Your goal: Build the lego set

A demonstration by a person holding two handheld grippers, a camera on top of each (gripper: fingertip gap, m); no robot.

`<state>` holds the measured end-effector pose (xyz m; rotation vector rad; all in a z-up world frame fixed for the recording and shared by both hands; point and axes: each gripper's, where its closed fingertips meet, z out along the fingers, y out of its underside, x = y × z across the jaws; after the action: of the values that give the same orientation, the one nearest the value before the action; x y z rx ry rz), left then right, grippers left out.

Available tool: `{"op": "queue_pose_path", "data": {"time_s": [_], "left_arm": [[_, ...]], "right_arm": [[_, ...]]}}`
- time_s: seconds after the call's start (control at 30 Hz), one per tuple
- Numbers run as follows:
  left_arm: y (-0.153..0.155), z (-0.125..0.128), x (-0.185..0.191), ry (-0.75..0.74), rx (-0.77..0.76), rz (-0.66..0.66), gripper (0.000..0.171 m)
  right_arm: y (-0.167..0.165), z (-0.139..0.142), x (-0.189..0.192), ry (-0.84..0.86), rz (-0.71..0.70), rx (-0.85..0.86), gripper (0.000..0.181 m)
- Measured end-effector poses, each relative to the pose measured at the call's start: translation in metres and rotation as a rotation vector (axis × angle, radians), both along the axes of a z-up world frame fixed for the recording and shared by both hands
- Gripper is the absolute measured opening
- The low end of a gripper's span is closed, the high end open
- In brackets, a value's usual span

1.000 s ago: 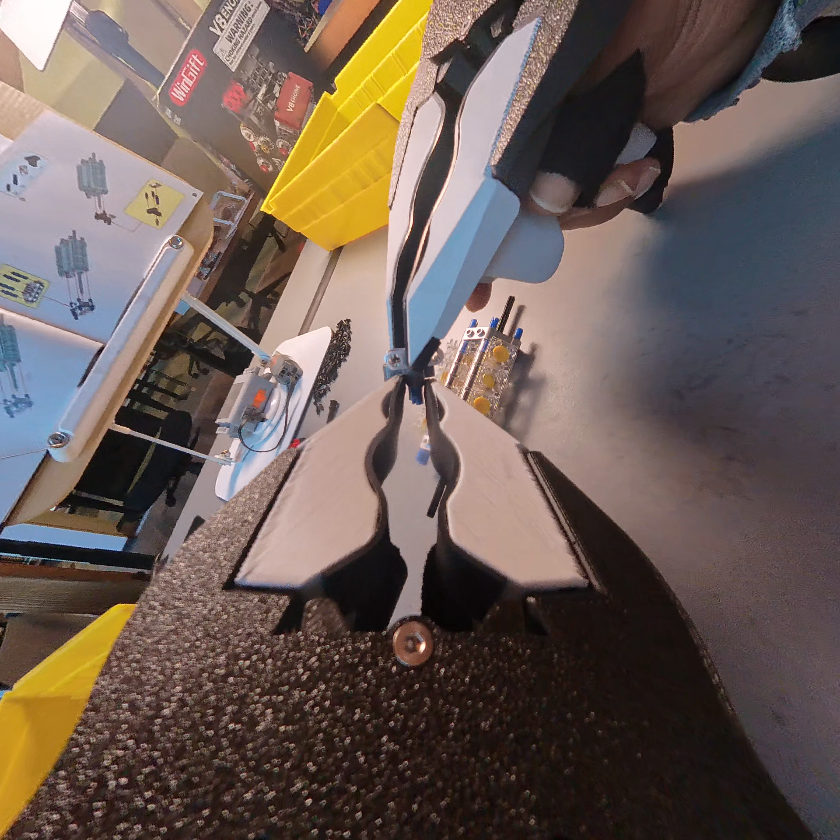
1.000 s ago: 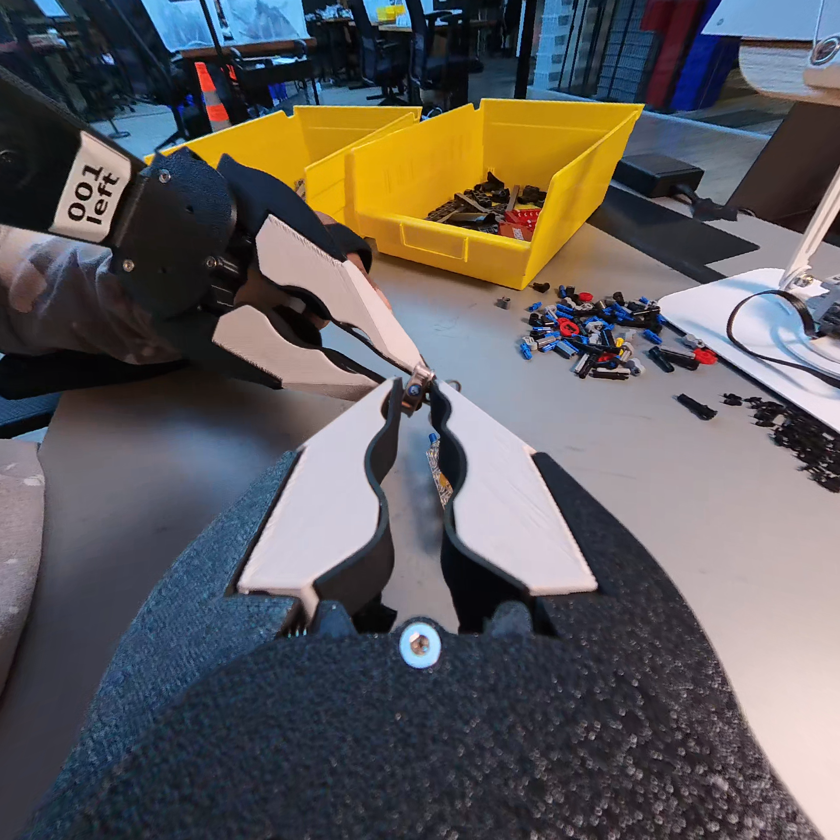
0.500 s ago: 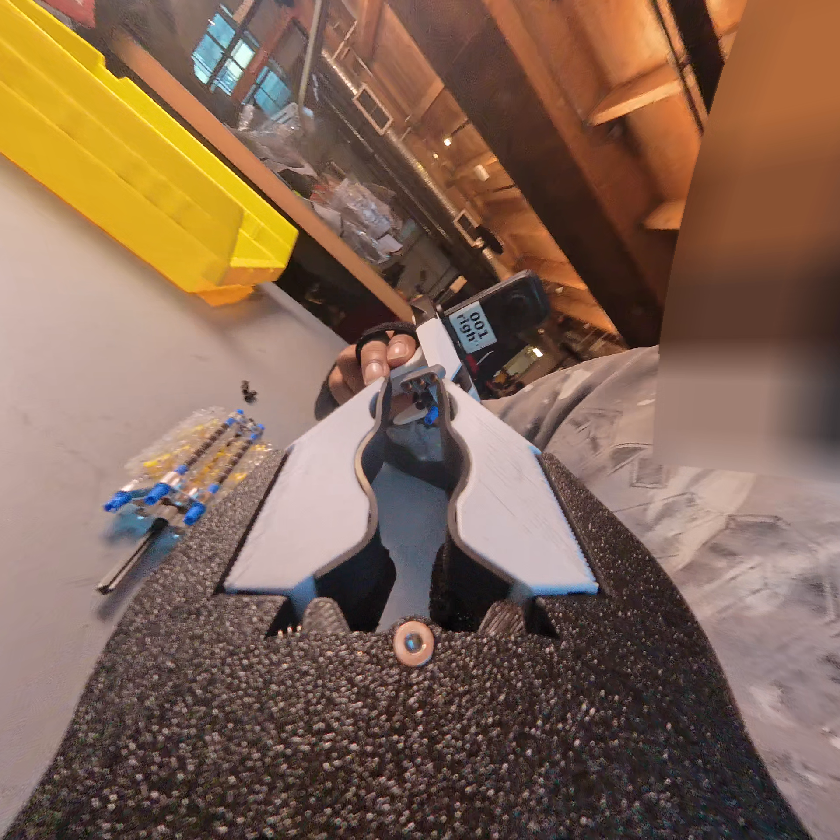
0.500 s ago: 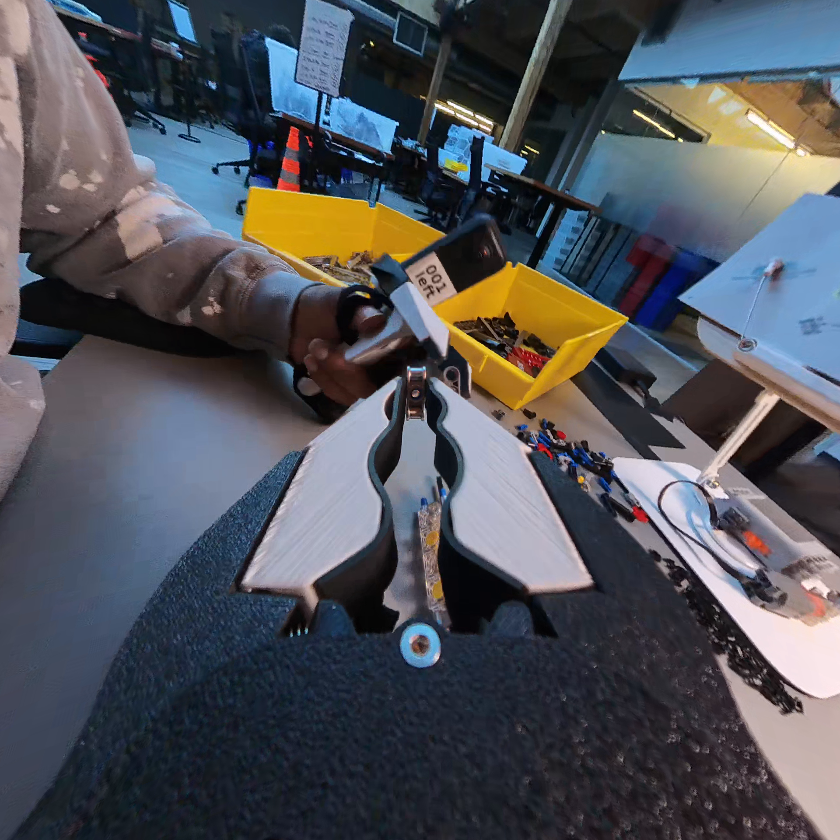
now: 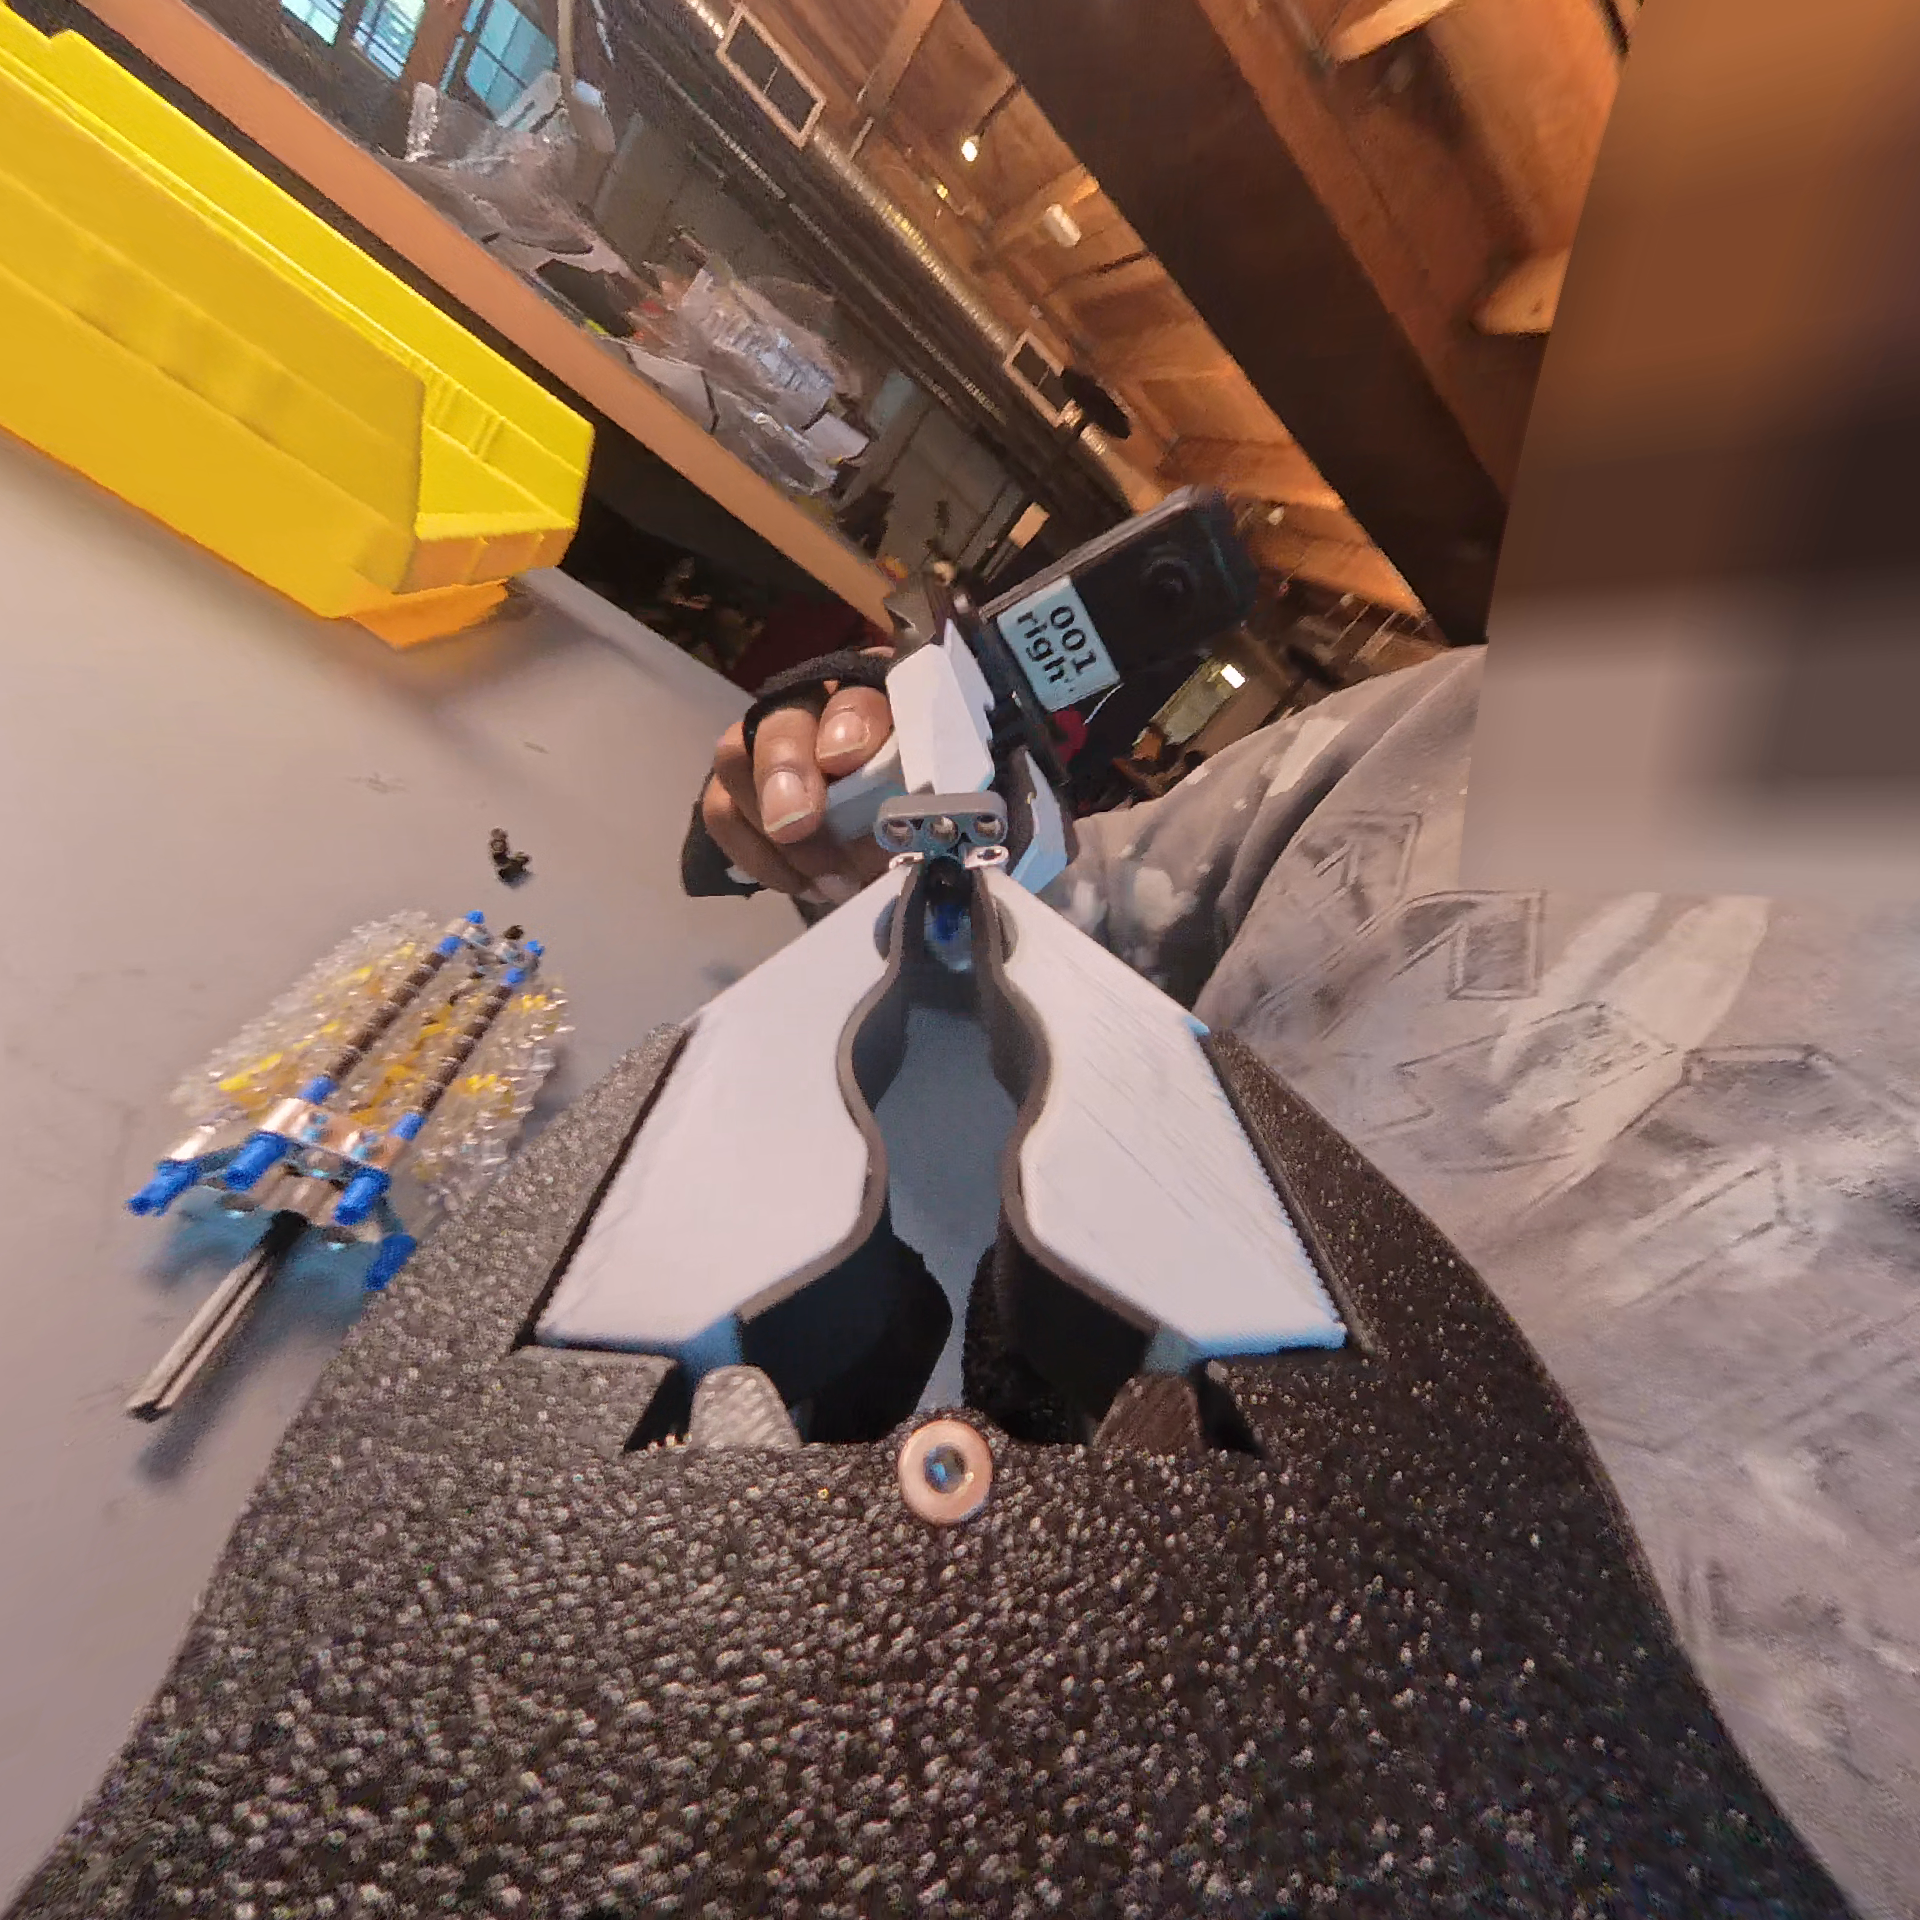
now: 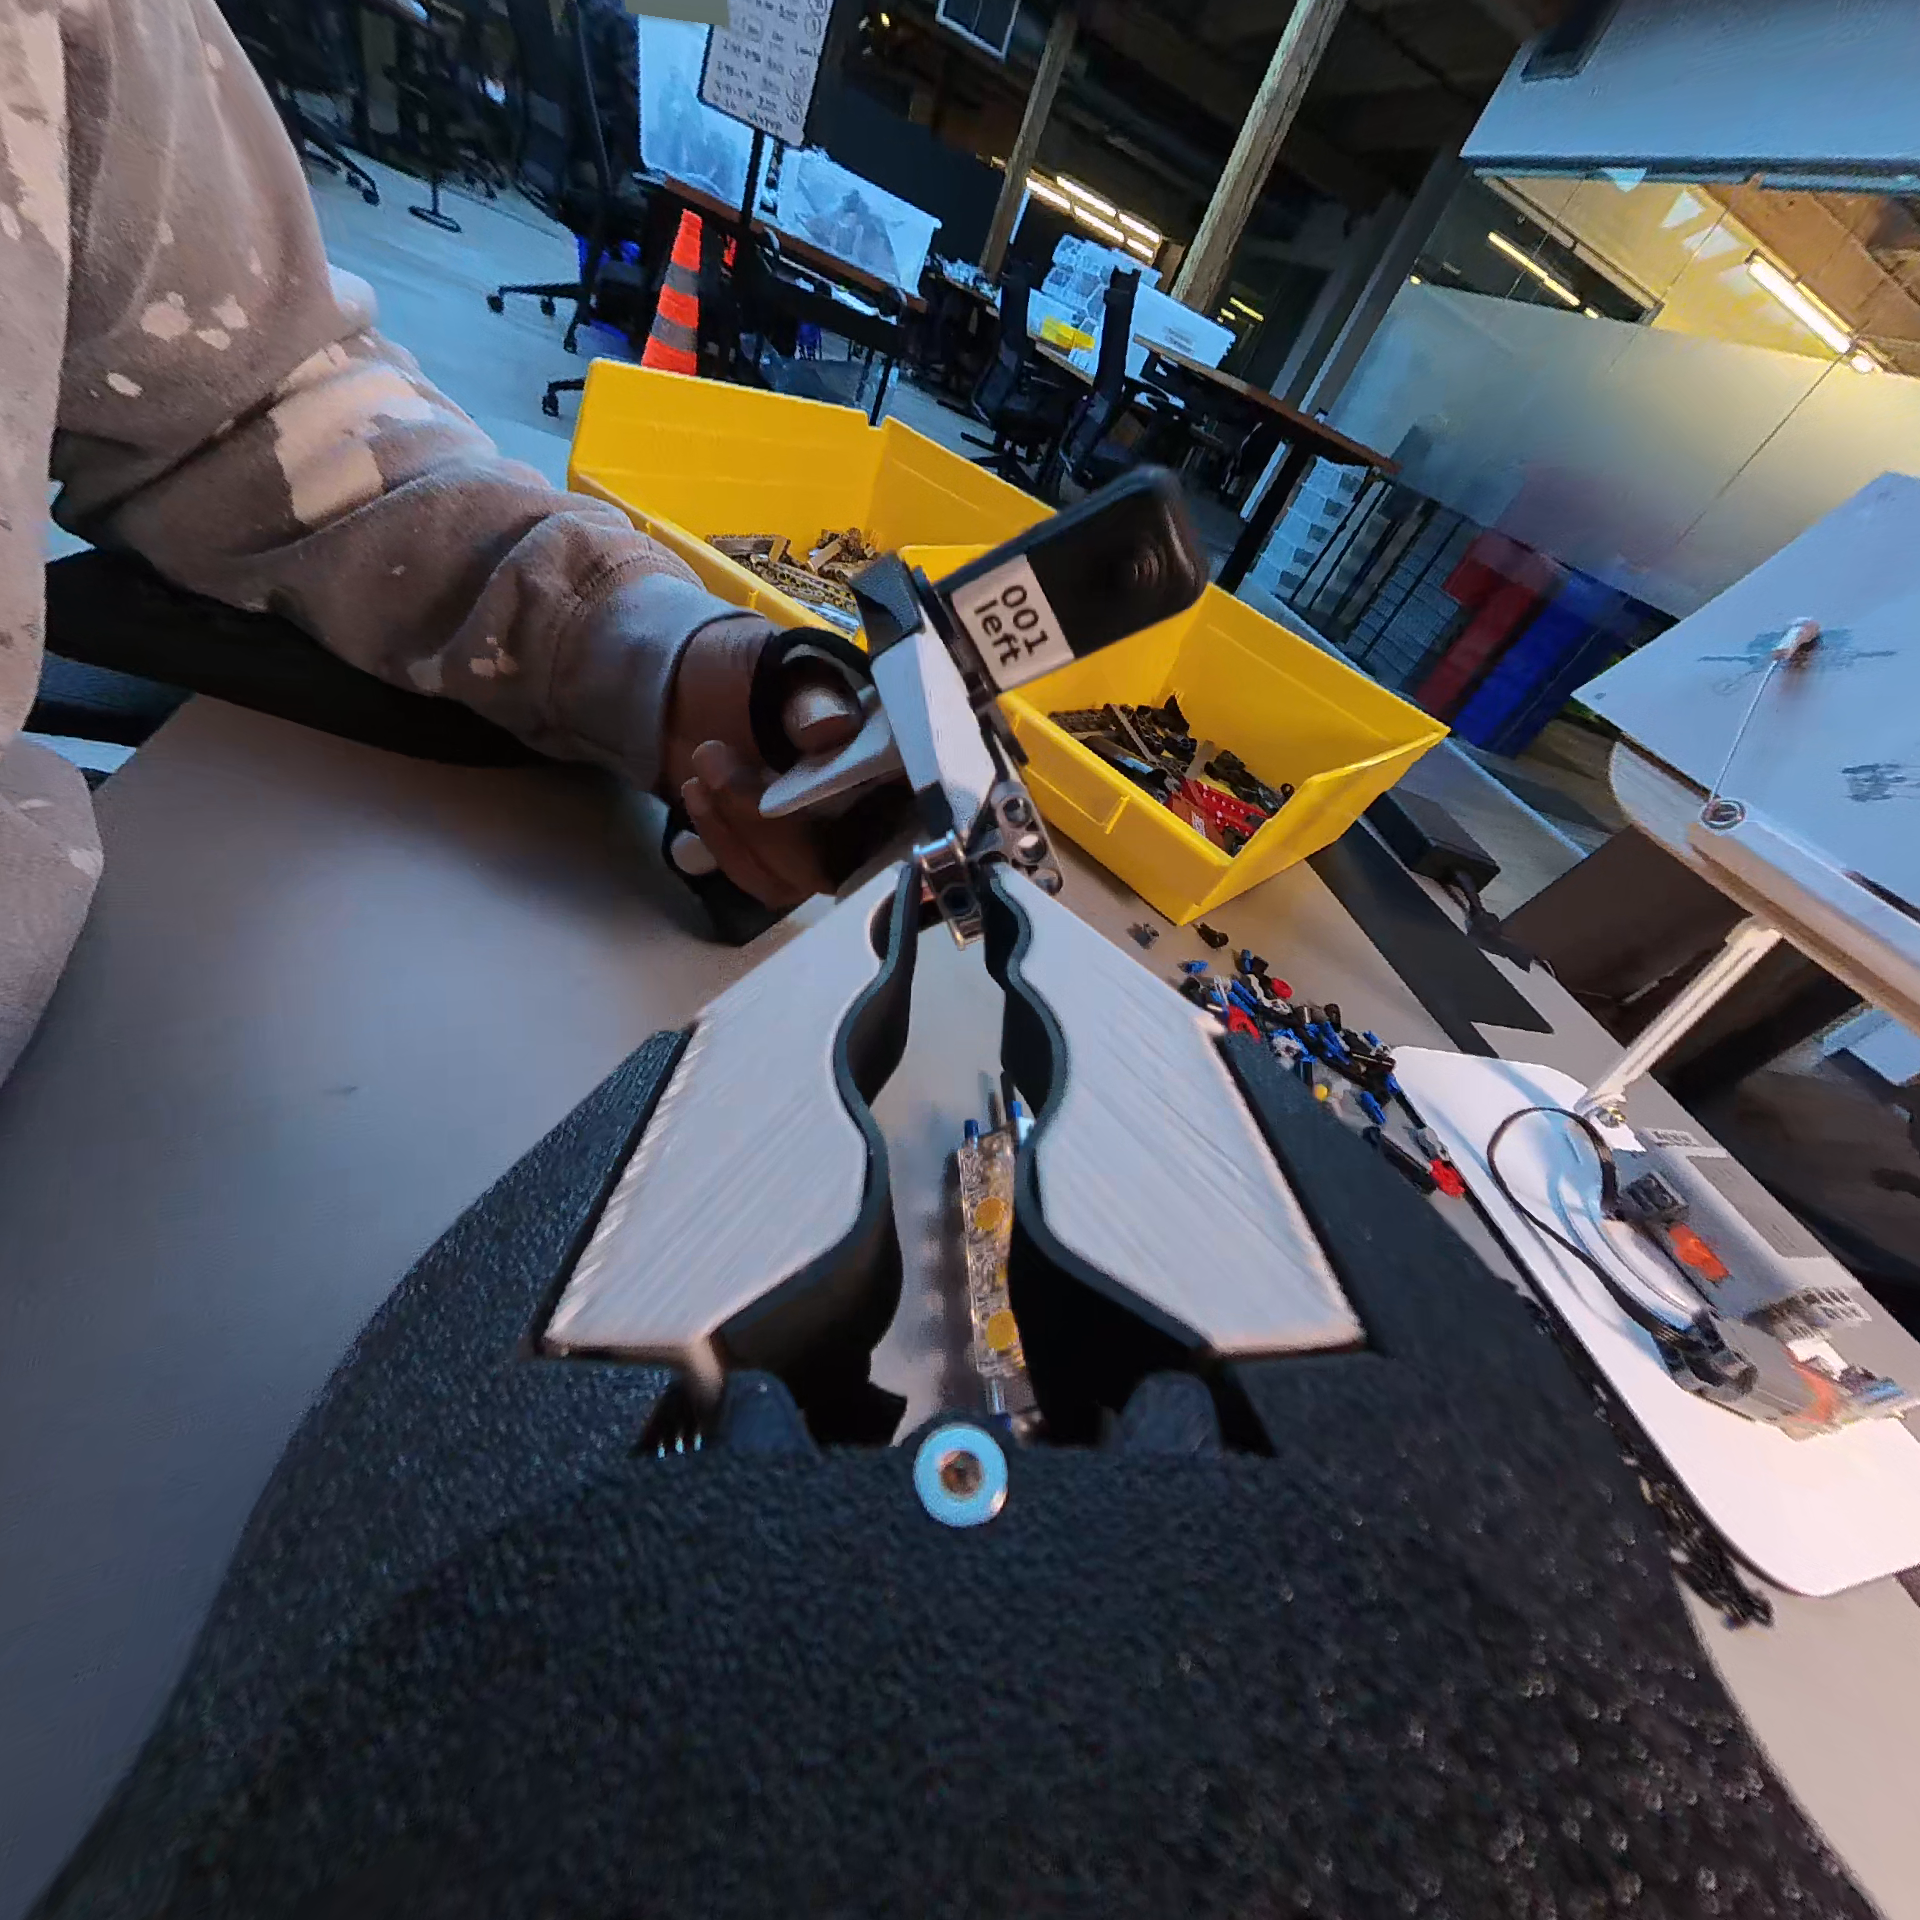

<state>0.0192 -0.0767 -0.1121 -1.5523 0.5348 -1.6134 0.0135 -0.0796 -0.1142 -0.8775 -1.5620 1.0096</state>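
My left gripper [image 5: 940, 883] is shut on a small grey piece with a blue pin [image 5: 940, 914], held above the table. My right gripper [image 6: 956, 883] is shut on a short grey beam piece [image 6: 951, 904]. The two grippers meet tip to tip, and a grey beam with holes [image 5: 940, 826] sits between them, also showing in the right wrist view [image 6: 1023, 831]. A clear block assembly with blue pins, yellow discs and a black axle [image 5: 364, 1081] lies on the table, left of my left gripper. It shows through my right gripper's jaws [image 6: 987, 1226].
Yellow bins [image 6: 1226, 707] holding parts stand at the back, also in the left wrist view [image 5: 260, 416]. Loose blue, black and red parts [image 6: 1278, 1008] lie near a white plate [image 6: 1558, 1382] with a grey motor box and cable. An instruction stand [image 6: 1787, 727] is at the right. A person's sleeve [image 6: 312, 468] is at the left. Only a small space, under 4 cm, lies between the two pairs of fingers.
Both grippers have risen from just above the clear assembly and tilted up, still tip to tip. The assembly stayed on the table. The grey beam now shows clearly between the tips.
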Motion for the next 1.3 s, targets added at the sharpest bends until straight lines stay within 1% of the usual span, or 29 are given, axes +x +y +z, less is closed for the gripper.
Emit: {"op": "queue_pose_path", "data": {"time_s": [0.13, 0.3, 0.47, 0.67, 0.83, 0.9, 1.0, 1.17, 1.23, 1.3], "left_arm": [[-0.001, -0.008, 0.0, 0.175, 0.167, 0.062, 0.007], [0.001, -0.01, 0.001, 0.232, 0.251, 0.109, 0.007], [0.002, -0.011, 0.001, 0.245, 0.272, 0.123, 0.007], [0.006, -0.019, 0.001, 0.315, 0.296, 0.157, 0.006], [0.006, -0.019, 0.001, 0.308, 0.287, 0.153, 0.007], [0.007, -0.02, 0.0, 0.312, 0.286, 0.156, 0.008], [0.006, -0.019, 0.001, 0.316, 0.306, 0.157, 0.007], [0.003, -0.02, 0.004, 0.333, 0.335, 0.153, 0.007], [0.001, -0.019, 0.005, 0.333, 0.359, 0.148, 0.007], [-0.002, -0.017, 0.007, 0.331, 0.387, 0.139, 0.007]], "right_arm": [[0.003, -0.006, 0.0, -0.036, -0.001, -0.03, 0.014], [0.006, -0.009, 0.001, -0.055, 0.006, -0.069, 0.019], [0.007, -0.01, 0.0, -0.064, 0.014, -0.115, 0.02], [0.011, -0.017, -0.001, -0.098, 0.006, -0.138, 0.022], [0.011, -0.017, -0.001, -0.109, 0.005, -0.15, 0.022], [0.011, -0.013, 0.0, -0.089, 0.011, -0.161, 0.014], [0.012, -0.007, 0.002, -0.065, 0.024, -0.192, 0.013], [0.014, -0.013, 0.002, -0.108, 0.036, -0.243, 0.029], [0.009, -0.021, 0.002, -0.168, 0.073, -0.293, 0.038], [-0.001, -0.026, 0.004, -0.213, 0.137, -0.357, 0.037]]}}
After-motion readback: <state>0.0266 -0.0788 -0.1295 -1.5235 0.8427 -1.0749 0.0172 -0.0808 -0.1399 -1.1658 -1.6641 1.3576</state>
